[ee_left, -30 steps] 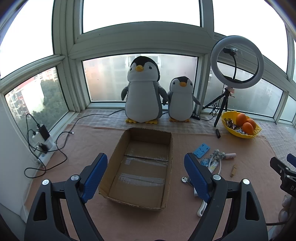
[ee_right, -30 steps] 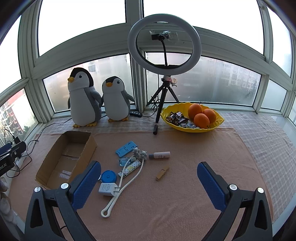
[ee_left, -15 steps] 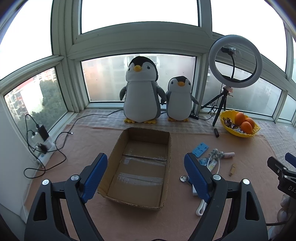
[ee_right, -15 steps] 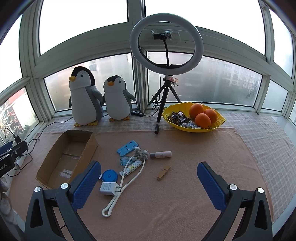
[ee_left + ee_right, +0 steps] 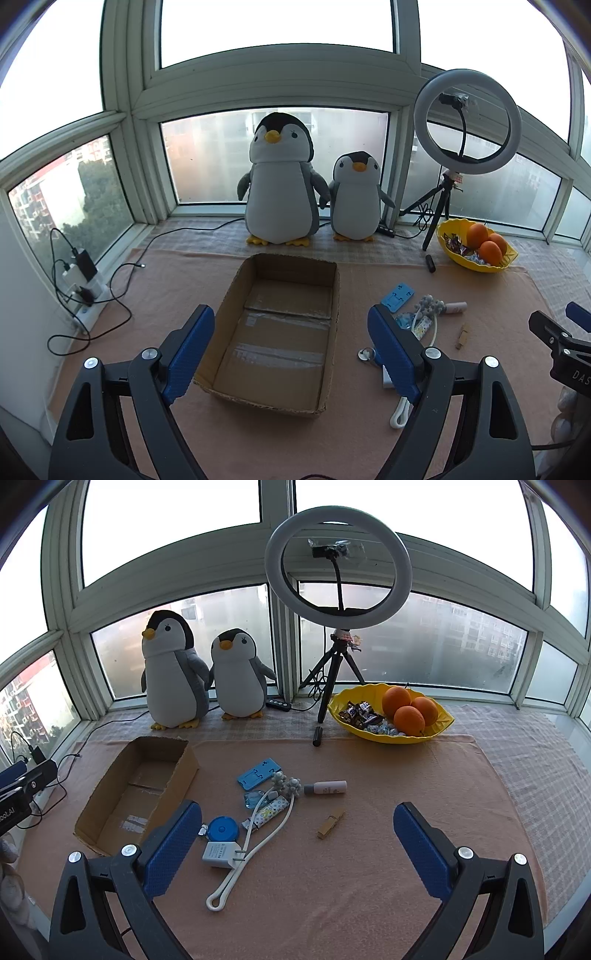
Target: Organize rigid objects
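The cardboard box (image 5: 280,332) at the frame's centre is matt brown, rough-edged, with glossy tape strips across its floor. It sits on a soft peach cloth (image 5: 369,867) of towel-like nap. Lower down, the grippers' pads (image 5: 170,849) are dimpled blue rubber on matt black plastic. At right, a glossy yellow plastic bowl (image 5: 439,727); mid-frame, a bare wooden peg (image 5: 330,823).

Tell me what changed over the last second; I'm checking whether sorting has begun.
Barely anything. Both views drift slightly, so the hand-held left gripper and right gripper shifted a little; jaws stay wide open, holding nothing. The cardboard box remains empty, and the blue tape measure, white charger and clothespin lie where they were.
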The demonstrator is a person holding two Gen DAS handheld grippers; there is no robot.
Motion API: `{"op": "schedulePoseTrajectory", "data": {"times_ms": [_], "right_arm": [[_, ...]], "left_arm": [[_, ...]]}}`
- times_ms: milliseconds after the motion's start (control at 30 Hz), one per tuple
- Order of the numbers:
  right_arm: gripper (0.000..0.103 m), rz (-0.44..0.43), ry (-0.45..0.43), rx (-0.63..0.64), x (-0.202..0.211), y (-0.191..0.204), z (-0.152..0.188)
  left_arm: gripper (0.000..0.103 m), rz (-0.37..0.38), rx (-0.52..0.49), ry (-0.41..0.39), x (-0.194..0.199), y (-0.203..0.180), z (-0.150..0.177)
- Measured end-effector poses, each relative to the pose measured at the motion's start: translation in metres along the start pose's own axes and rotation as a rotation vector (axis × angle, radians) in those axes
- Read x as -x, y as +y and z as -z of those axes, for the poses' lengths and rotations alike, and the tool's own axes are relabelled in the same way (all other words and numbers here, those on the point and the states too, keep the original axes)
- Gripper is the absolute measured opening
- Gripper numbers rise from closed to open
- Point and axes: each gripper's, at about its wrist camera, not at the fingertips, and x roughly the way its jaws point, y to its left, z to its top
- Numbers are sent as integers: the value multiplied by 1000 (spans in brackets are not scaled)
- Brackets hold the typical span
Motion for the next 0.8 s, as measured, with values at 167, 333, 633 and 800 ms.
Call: {"op": "schedulePoseTrajectory", "data": {"times_ms": [167,333,633,800], "right_arm": [[103,0,1,0,0,0,0],[103,2,5,0,-1,3,3],[103,-4,14,-3,-4,4,3],[103,-6,21,-4,-6,4,5]], "left_arm": [[85,0,0,0,0,0,0],[85,0,1,1,0,0,0],[85,1,3,3,0,2,0],[85,1,4,7,0,3,1]]}}
